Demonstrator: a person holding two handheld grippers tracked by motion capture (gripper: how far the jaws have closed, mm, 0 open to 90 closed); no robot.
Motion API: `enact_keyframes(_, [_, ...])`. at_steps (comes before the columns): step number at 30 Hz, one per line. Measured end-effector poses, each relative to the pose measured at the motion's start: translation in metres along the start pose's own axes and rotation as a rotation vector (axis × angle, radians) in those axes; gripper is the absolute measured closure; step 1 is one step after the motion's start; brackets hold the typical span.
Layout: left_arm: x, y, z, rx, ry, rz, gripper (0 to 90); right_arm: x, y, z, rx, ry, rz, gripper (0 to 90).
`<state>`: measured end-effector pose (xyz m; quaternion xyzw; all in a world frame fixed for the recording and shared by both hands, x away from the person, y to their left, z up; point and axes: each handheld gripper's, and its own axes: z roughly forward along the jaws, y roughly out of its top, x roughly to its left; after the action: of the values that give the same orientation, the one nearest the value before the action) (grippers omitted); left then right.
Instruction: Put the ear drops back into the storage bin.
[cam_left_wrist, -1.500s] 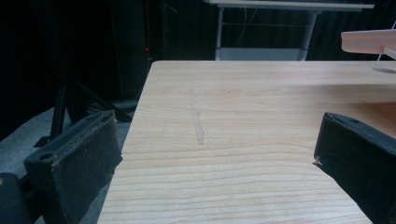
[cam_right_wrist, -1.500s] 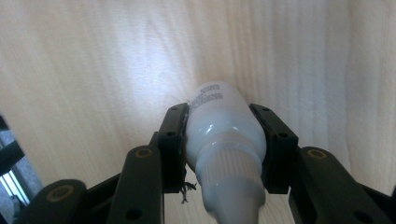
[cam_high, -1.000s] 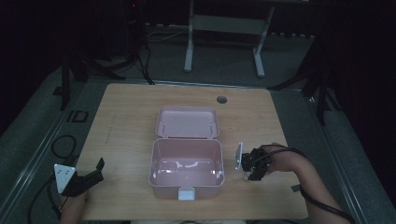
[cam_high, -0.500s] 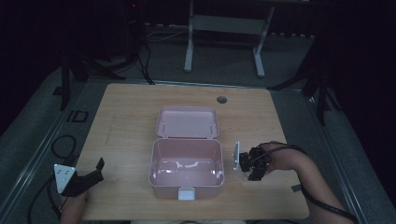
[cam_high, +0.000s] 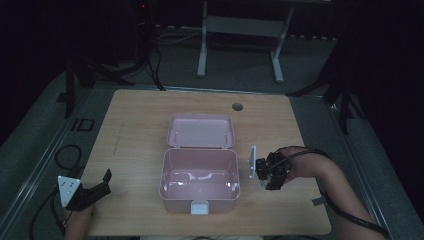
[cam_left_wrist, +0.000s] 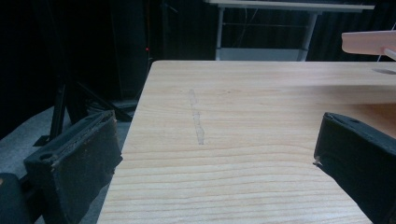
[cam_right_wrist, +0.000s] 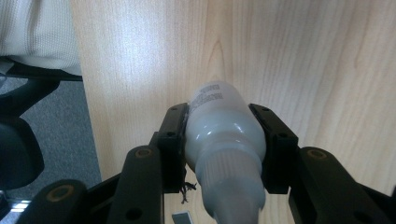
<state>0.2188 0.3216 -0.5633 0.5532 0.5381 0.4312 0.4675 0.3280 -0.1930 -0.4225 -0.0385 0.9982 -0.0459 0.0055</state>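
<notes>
Right gripper view — white bottle (cam_right_wrist: 224, 126) clamped between right hand-held gripper (cam_right_wrist: 223, 140) jaws.

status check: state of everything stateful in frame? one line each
pink box: open, nothing inside but a faint glare.
lid: flipped back flat on the table behind the box.
front latch: undone, sticking out.
white bottle: clamped between the right gripper's jaws, beside the box.
right gripper: shut on the bottle.
left gripper: open, holding nothing, over the table's left edge.
</notes>
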Motion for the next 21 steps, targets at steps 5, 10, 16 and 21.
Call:
enact_keyframes(5, [0.000, 0.000, 0.000, 0.000, 0.000, 0.000, 0.5, 0.000, 0.003, -0.010, -0.003, -0.005, 0.004, 59.5])
enact_keyframes(10, [0.000, 0.000, 0.000, 0.000, -0.001, 0.000, 0.5, -0.001, 0.007, -0.023, -0.005, -0.023, 0.006, 59.5])
enact_keyframes(16, [0.000, 0.000, 0.000, -0.001, -0.001, -0.001, 0.5, -0.001, 0.010, -0.034, -0.006, -0.034, 0.012, 59.5])
enact_keyframes(21, [0.000, 0.000, 0.000, 0.000, 0.000, 0.000, 0.5, -0.002, 0.015, -0.046, -0.014, -0.041, 0.021, 59.5])
